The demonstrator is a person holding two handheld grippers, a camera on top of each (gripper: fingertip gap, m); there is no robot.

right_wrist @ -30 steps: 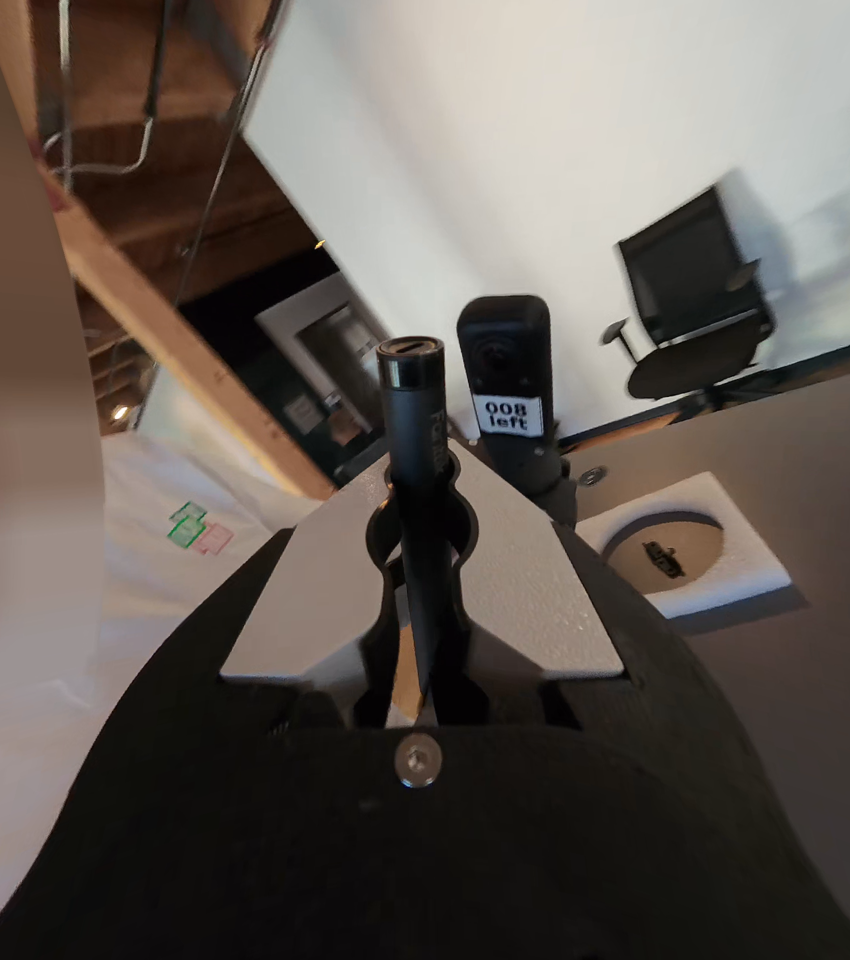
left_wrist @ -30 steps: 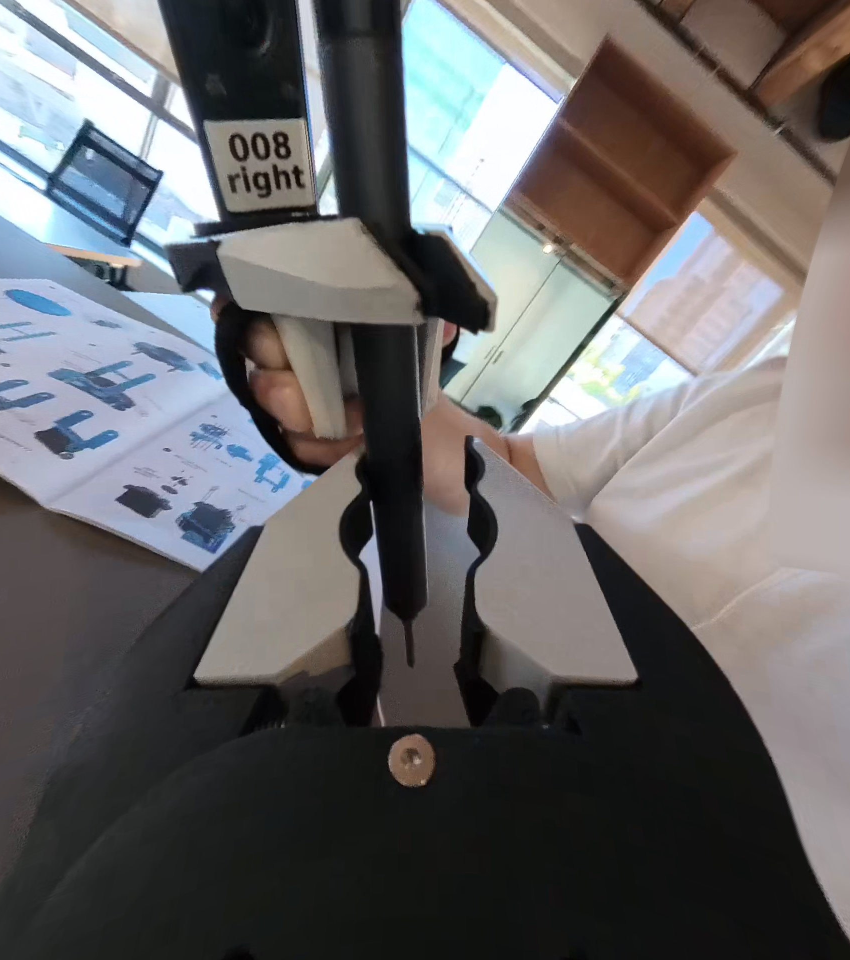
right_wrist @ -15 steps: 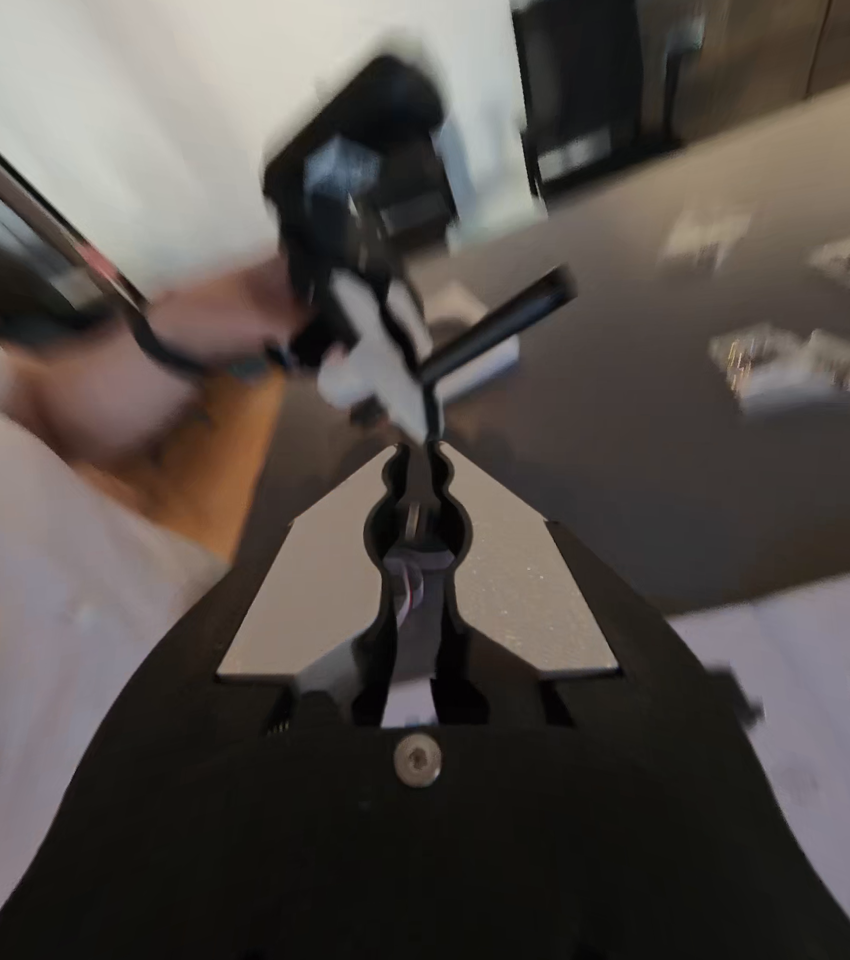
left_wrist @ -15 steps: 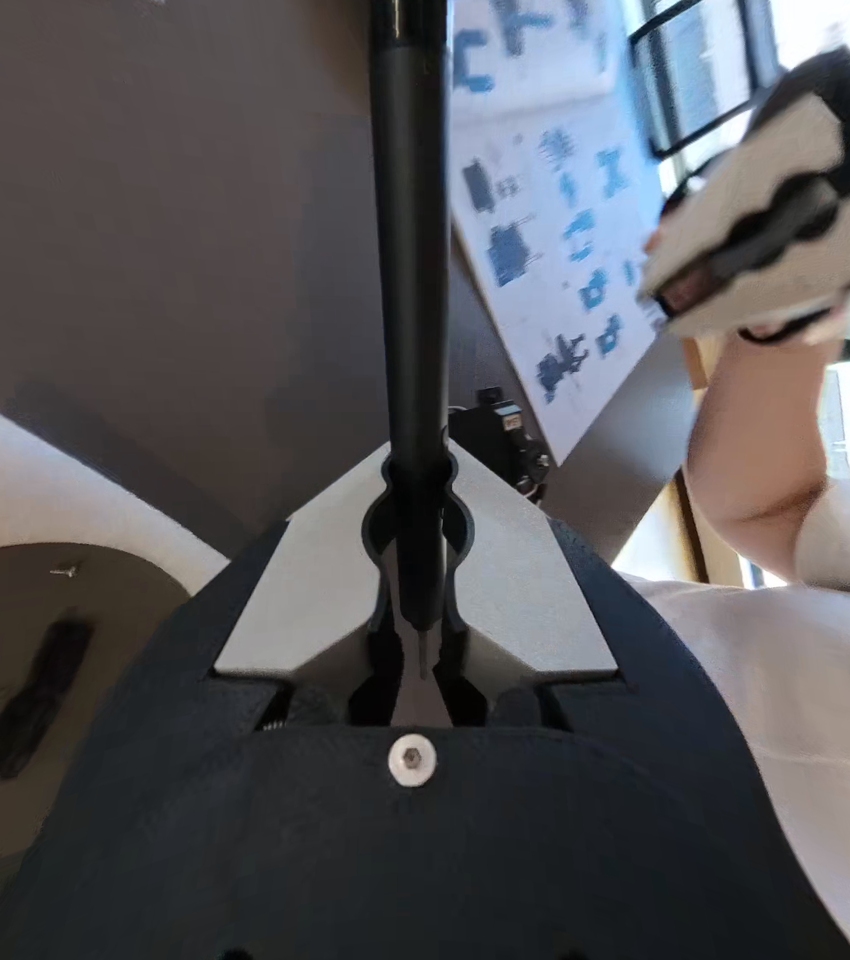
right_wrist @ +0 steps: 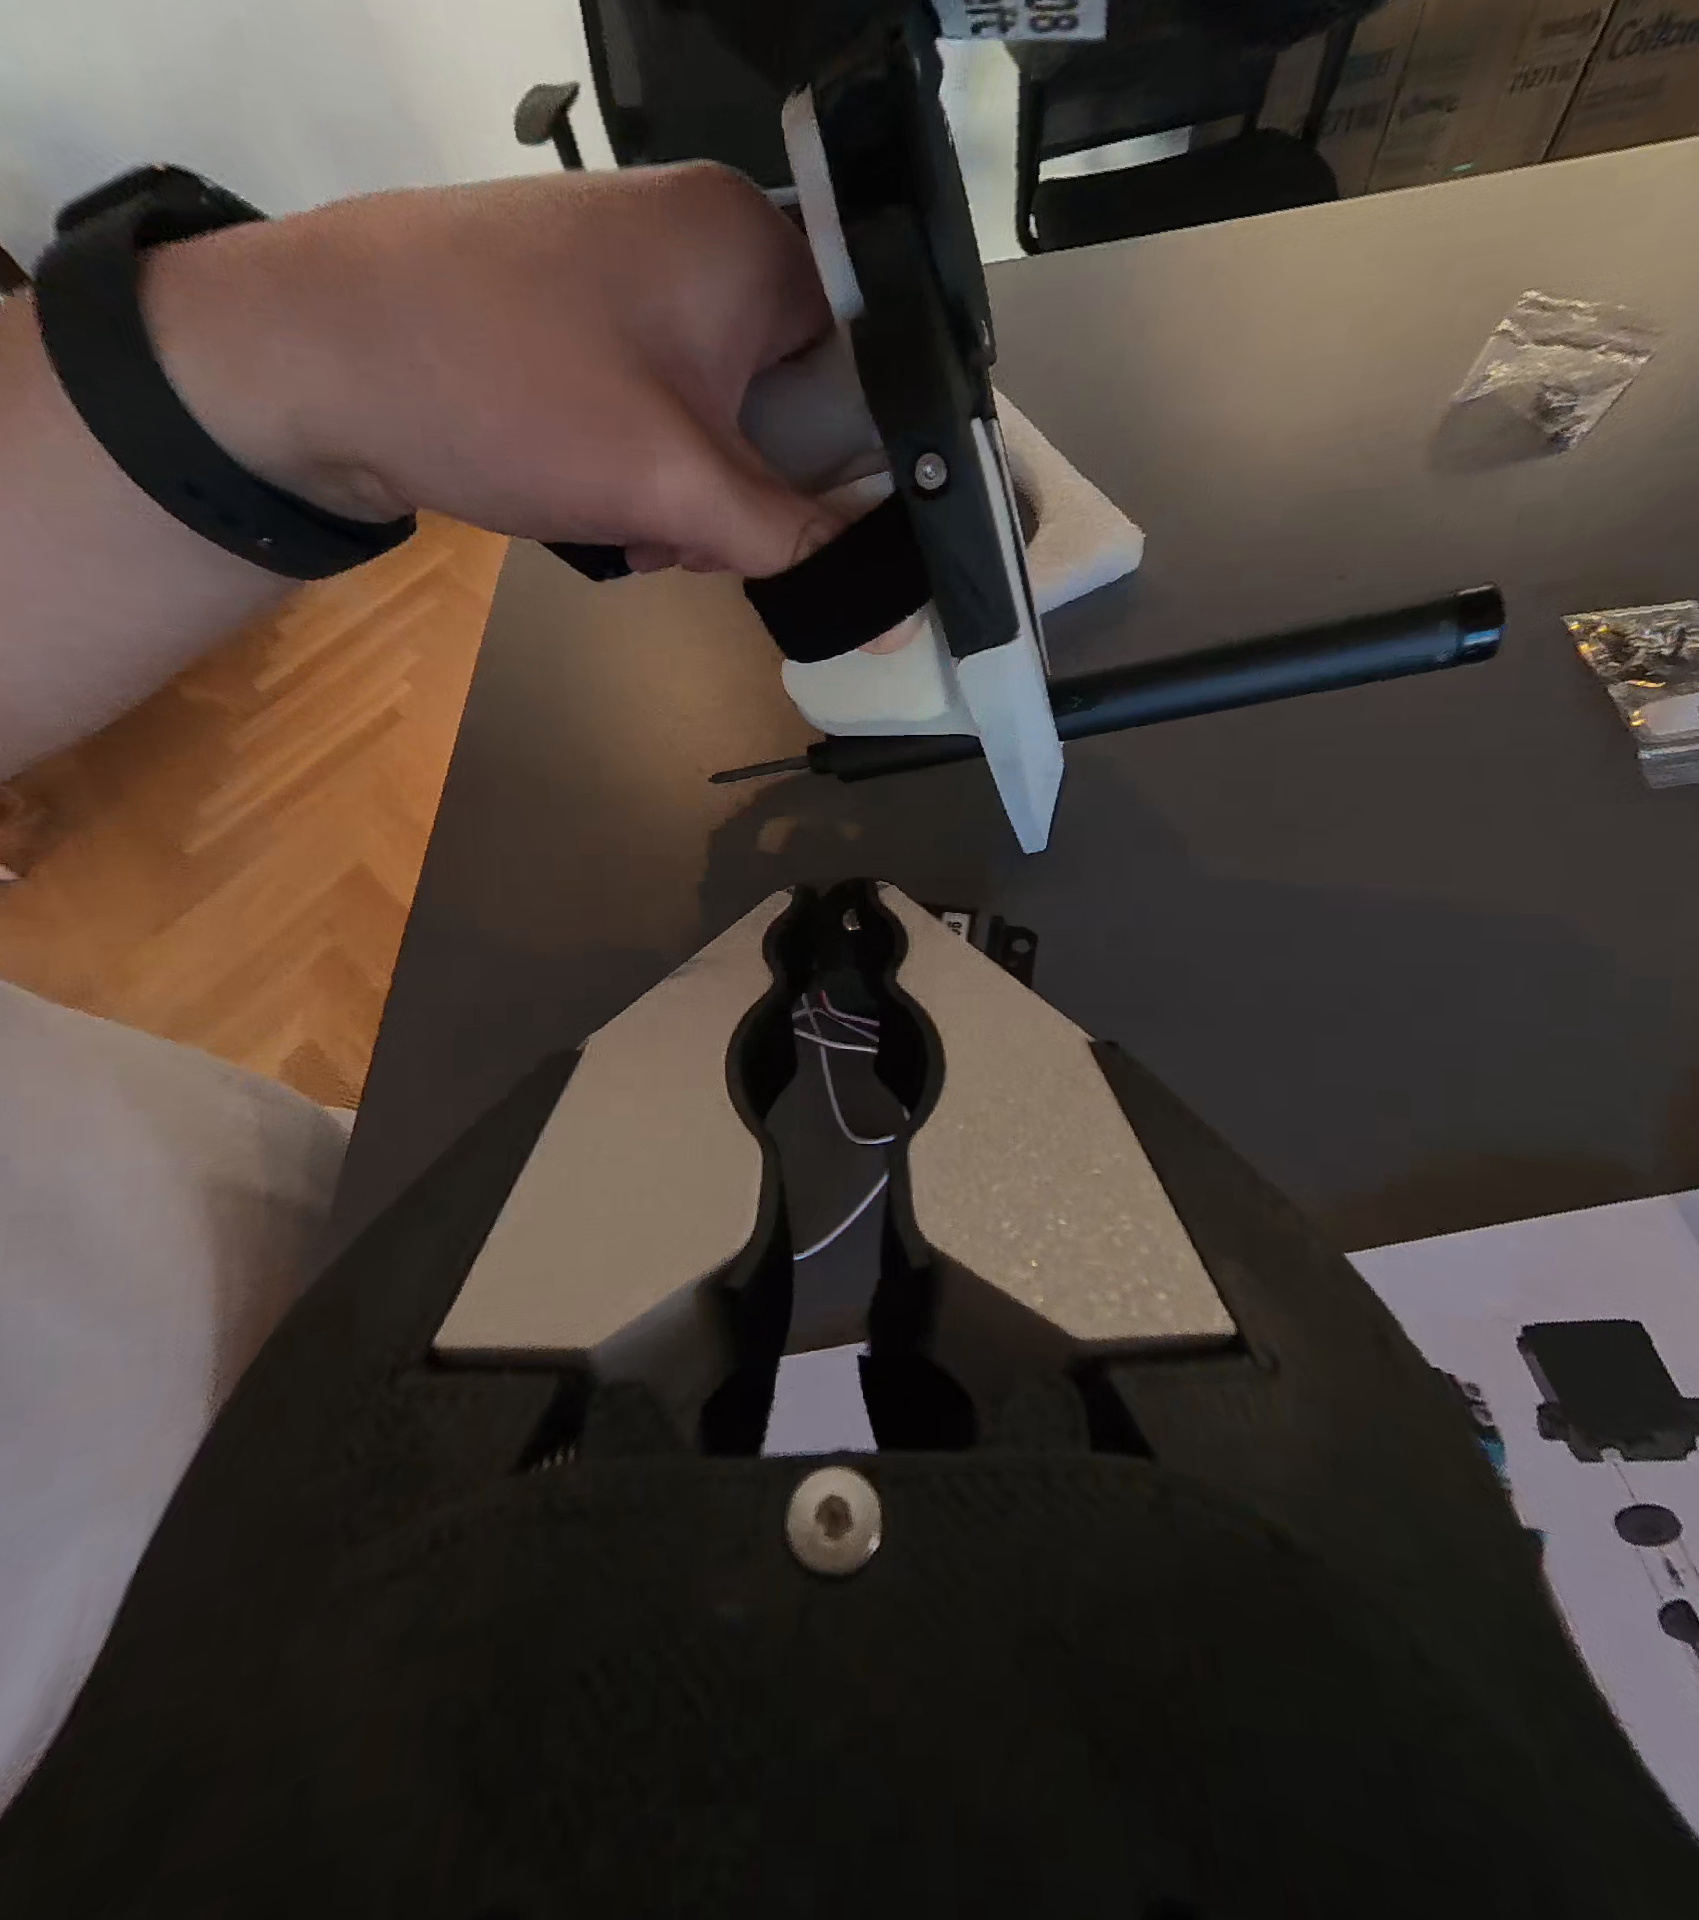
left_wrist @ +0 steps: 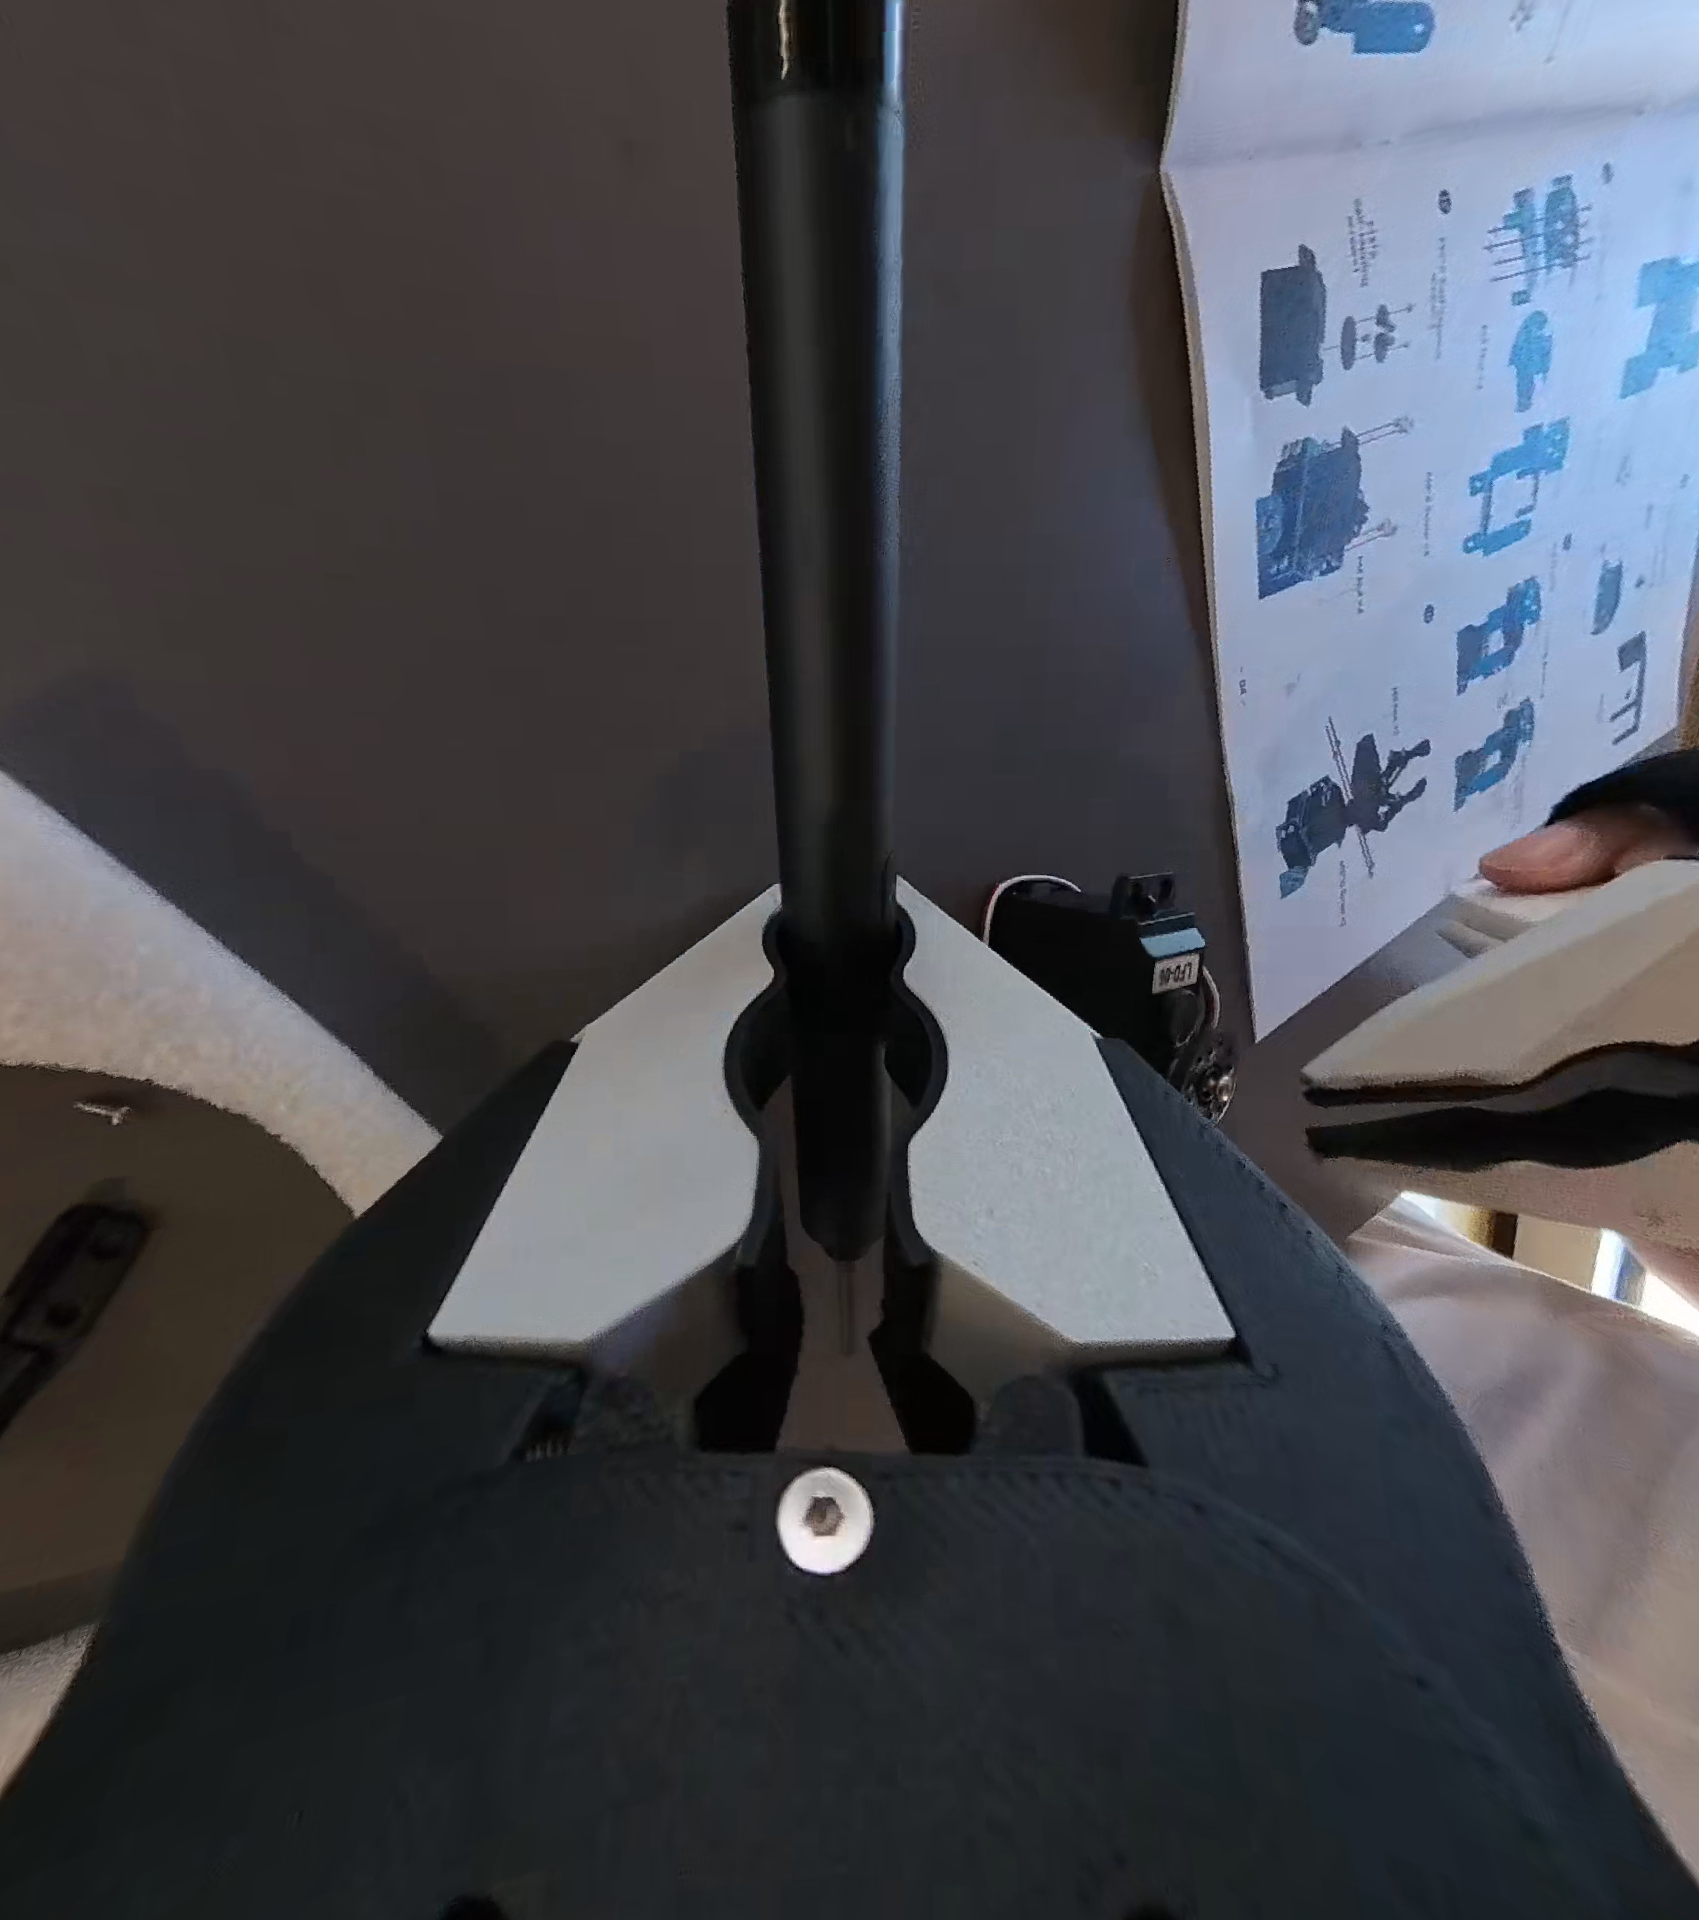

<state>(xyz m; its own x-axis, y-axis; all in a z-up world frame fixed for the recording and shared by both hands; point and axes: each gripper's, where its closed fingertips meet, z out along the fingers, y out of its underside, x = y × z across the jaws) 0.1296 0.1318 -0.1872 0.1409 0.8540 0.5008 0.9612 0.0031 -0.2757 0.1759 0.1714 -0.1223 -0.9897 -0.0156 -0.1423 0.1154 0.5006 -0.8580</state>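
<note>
Left gripper (left_wrist: 829,1049) now pinches the screwdriver (left_wrist: 824,520) alone, bit toward its base; the right gripper (right_wrist: 840,935) has let go, jaws pressed nearly together, empty, just above the servo (left_wrist: 1131,971). Handover looks complete.

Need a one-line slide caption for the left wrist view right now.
Left hand-held gripper clamps a black screwdriver over the dark table, a black servo just beyond.

Instruction sheet (left_wrist: 1510,436), white foam block (left_wrist: 86,935), plastic screw bags (right_wrist: 1697,686).
</note>
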